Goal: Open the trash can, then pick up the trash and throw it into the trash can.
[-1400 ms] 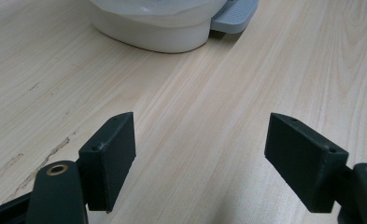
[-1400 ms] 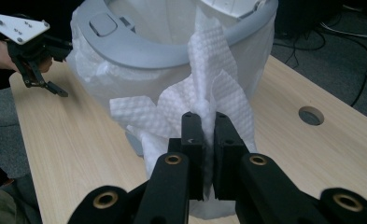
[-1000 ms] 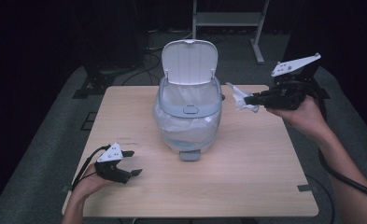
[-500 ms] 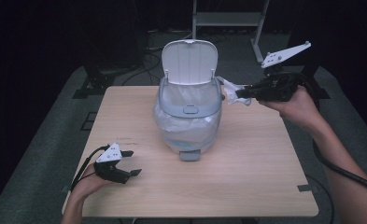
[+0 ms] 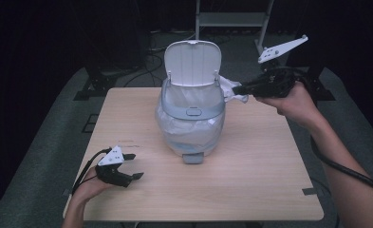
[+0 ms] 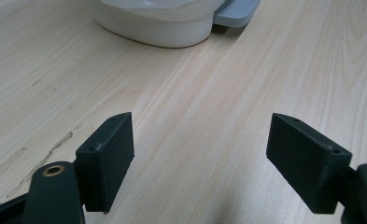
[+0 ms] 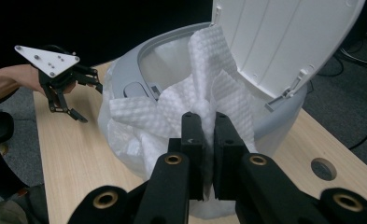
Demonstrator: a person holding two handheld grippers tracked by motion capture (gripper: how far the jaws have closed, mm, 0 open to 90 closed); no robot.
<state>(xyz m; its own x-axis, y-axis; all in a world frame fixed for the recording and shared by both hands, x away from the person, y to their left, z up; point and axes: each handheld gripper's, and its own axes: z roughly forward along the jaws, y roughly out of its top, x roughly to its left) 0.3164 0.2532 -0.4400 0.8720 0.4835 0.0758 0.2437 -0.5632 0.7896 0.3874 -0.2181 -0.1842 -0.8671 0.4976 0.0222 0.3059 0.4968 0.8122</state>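
High view shows a white bin (image 5: 191,121) with its lid (image 5: 192,62) raised, standing on the middle of the wooden table (image 5: 260,180). The right gripper (image 5: 238,89) is at the bin's right rim, and its jaws are pressed together on a white paper towel (image 7: 204,102), which hangs over the rim just beside the open lid. The left gripper (image 5: 133,166) rests low on the table near the front left corner, well apart from the bin, with its jaws spread wide and nothing between them.
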